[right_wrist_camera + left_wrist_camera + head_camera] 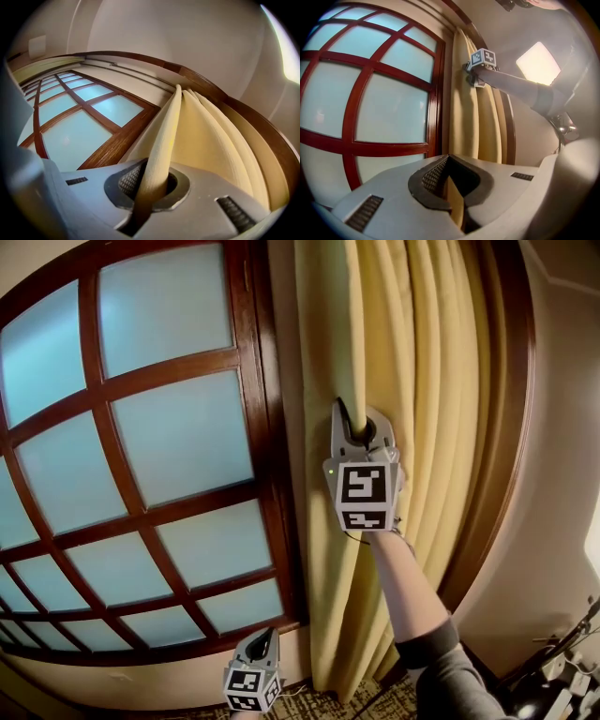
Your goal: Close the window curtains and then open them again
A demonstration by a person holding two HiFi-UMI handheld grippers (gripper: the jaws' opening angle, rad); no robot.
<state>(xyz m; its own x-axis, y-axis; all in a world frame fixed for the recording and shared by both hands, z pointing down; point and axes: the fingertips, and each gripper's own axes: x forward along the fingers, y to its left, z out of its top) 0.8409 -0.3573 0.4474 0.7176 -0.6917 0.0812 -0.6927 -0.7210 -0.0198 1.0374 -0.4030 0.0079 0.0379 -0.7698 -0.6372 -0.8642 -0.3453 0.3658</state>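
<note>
Between the jaws of the right gripper (354, 426) sits a fold of the curtain (422, 352), clamped tight at its leading edge. Fabric hangs long and vertical, bunched to that gripper's right. The bare window (169, 446) lies off to its left, so the pull should go leftward. Well below it, the left gripper (265, 638) is closed, apparently on nothing.

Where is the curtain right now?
In the head view the curtain hangs bunched at the right side of the window, against the wooden frame, with the right gripper clamped on its leading fold.
</note>
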